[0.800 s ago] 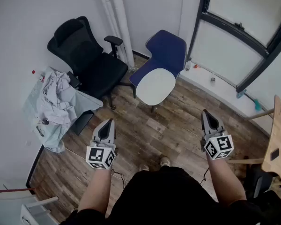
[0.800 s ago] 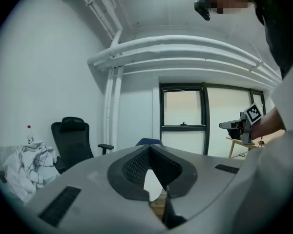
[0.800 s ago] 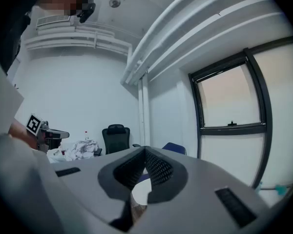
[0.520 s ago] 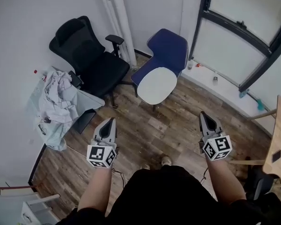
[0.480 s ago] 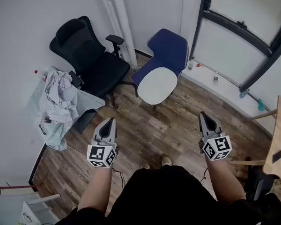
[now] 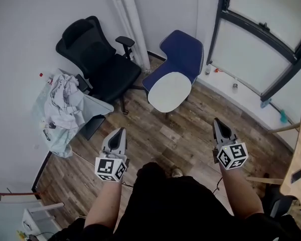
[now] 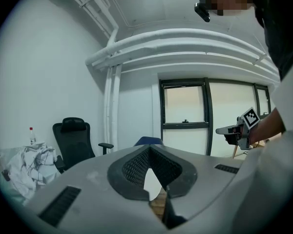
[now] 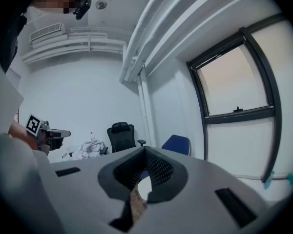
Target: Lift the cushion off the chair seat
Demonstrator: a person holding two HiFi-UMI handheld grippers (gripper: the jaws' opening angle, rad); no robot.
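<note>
One white oval cushion (image 6: 169, 91) lies on the seat of the blue moulded chair (image 6: 183, 49), well apart from both tools. The left tool (image 6: 119, 133) and right tool (image 6: 218, 124) are closed and empty. Arriving with jaws together would likely shove the cushion aside rather than lift it.

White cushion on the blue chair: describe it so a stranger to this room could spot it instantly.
Find the dark-framed window at the head view's upper right; just left of it stands a blue shell chair. The round white cushion lies on its seat, the one pale patch there, unlike the all-dark black office chair further left.
</note>
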